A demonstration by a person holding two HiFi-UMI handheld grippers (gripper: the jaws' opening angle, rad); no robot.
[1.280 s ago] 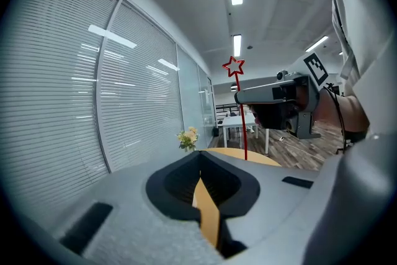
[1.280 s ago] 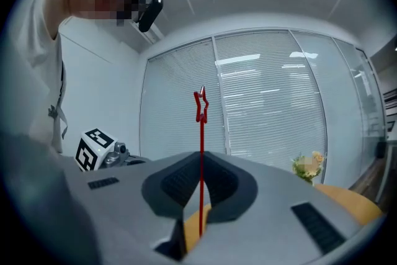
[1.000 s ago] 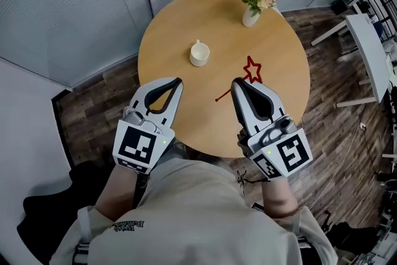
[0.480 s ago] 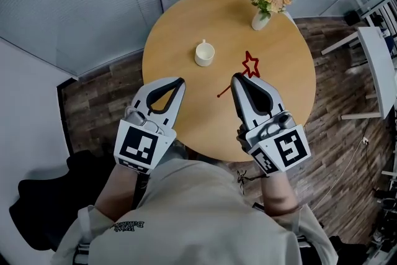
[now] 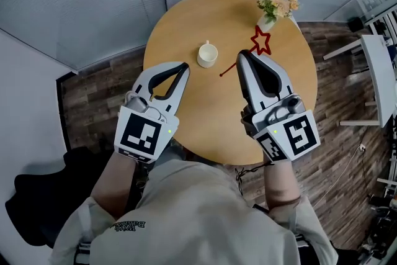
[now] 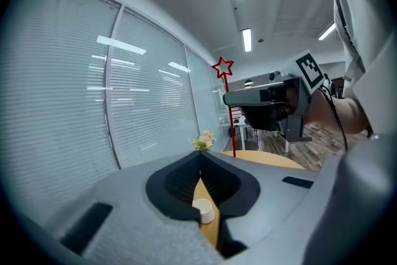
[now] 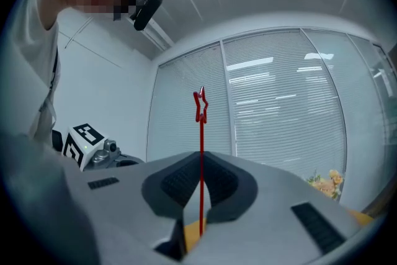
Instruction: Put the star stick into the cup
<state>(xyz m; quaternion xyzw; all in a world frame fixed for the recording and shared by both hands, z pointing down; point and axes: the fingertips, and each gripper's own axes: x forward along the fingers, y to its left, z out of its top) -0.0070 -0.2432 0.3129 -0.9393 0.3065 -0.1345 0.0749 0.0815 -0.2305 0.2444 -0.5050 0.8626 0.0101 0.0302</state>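
Looking down, head view: a round wooden worktop (image 5: pixel 205 115) carries a white cup (image 5: pixel 208 54) and a vase of flowers (image 5: pixel 277 6) near the far edge.
Right gripper, head view: the right gripper (image 5: pixel 241 55) has its fingers closed on the thin shaft of the red star stick (image 5: pixel 260 40); the star end shows beyond the fingers just in front of the vase, and the plain end sticks out on the cup's side.
Left gripper, head view: the left gripper (image 5: pixel 184 65) is held over the near left of the worktop, well apart from the cup.
Writing, head view: each marker cube shows black-and-white squares only; the dark print on the shirt (image 5: pixel 186 214) is too small to read.
Left gripper view: fingertips (image 6: pixel 200 154) meet with nothing clamped; the cup (image 6: pixel 203 211) shows on the worktop through the gap behind them. The stick stands upright, star uppermost, in the right gripper's grip.
Right gripper view: fingers are pressed together on the red shaft, which rises straight up between them to the star (image 7: pixel 200 105), with window blinds (image 7: pixel 285 108) behind.
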